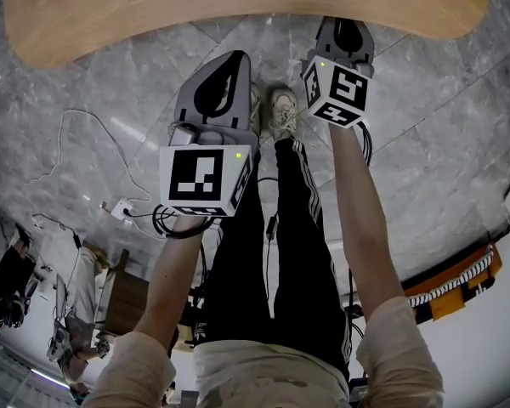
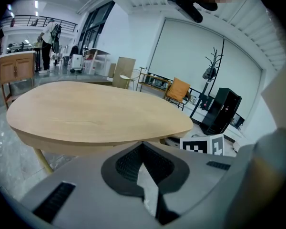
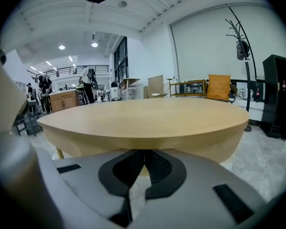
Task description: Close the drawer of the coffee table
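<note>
The coffee table (image 1: 238, 7) has a pale wooden oval top that fills the upper edge of the head view. No drawer stands out from it in any view. My left gripper (image 1: 236, 59) is shut and empty, and hangs over the marble floor short of the table's edge. My right gripper (image 1: 343, 24) is also shut and empty, with its tips right at the table's near edge. In the left gripper view the table (image 2: 95, 113) lies ahead and to the left of the closed jaws (image 2: 143, 145). Seen from the right gripper, the table's side (image 3: 148, 137) stands just beyond the closed jaws (image 3: 144, 151).
The person's legs and shoes (image 1: 280, 113) stand between the two grippers on the grey marble floor. Cables and a power strip (image 1: 123, 209) lie to the left. A coat stand (image 3: 240, 46), an orange chair (image 3: 219, 87) and a black cabinet (image 3: 279, 94) stand behind the table.
</note>
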